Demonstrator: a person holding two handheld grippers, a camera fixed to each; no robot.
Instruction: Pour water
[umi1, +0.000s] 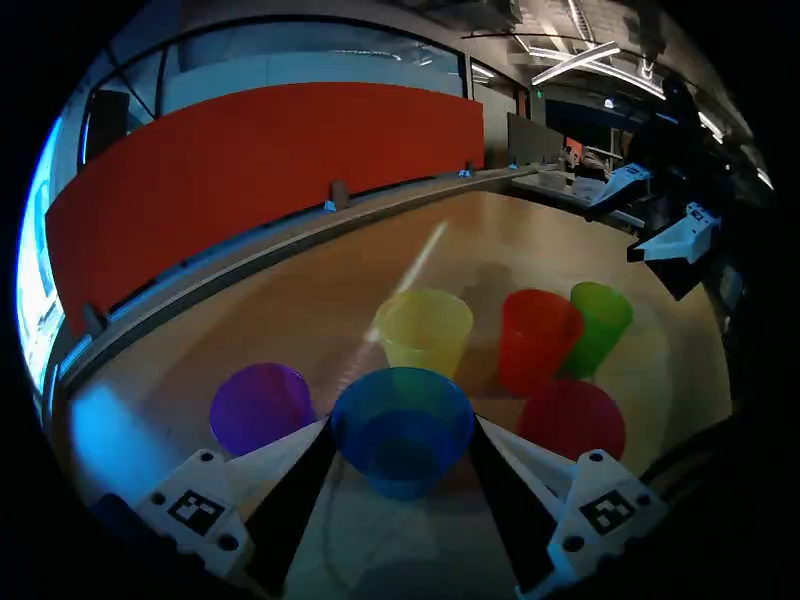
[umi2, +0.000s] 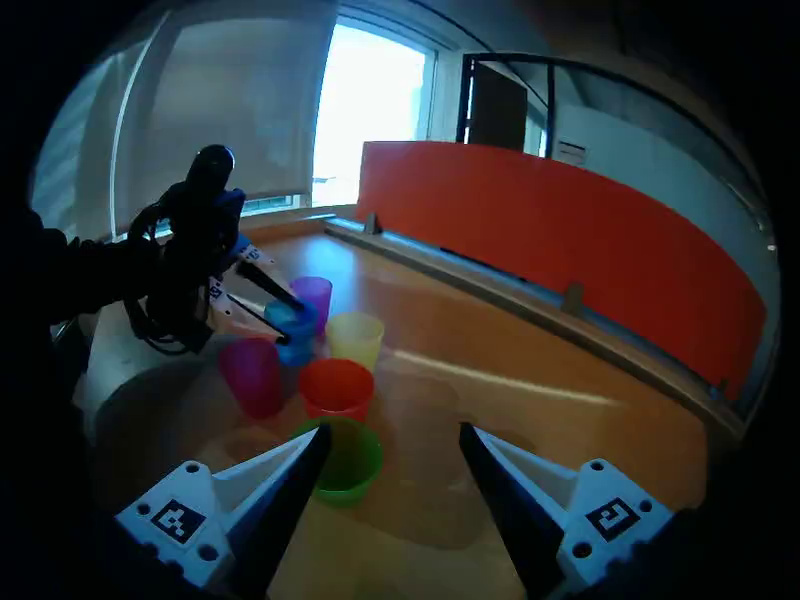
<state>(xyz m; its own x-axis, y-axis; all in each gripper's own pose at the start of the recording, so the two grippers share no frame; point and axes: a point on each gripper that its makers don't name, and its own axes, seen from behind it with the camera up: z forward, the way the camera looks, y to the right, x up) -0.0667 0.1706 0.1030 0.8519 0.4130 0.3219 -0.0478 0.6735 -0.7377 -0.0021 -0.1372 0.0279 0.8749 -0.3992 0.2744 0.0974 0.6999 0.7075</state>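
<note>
My left gripper (umi1: 402, 425) is shut on a blue cup (umi1: 402, 450), one finger pressing each side. Just beyond it on the wooden table (umi1: 300, 300) stand a purple cup (umi1: 262, 405), a yellow cup (umi1: 425, 330), a red cup (umi1: 537, 340), a green cup (umi1: 598, 325) and a magenta cup (umi1: 572, 418). In the right gripper view my right gripper (umi2: 395, 450) is open, just over the green cup (umi2: 345, 462). Behind that are the red cup (umi2: 336, 388), the magenta cup (umi2: 252, 375), the yellow cup (umi2: 354, 338), the purple cup (umi2: 313, 297) and the blue cup (umi2: 293, 332) in the left gripper (umi2: 278, 305).
A long orange partition (umi1: 250, 170) (umi2: 600, 230) runs behind a raised rail along the table's far edge. A dark sleeve (umi2: 70, 275) holds the left gripper. Bare tabletop (umi2: 560, 400) stretches to the right of the cups. A bright window (umi2: 370, 110) is at the back.
</note>
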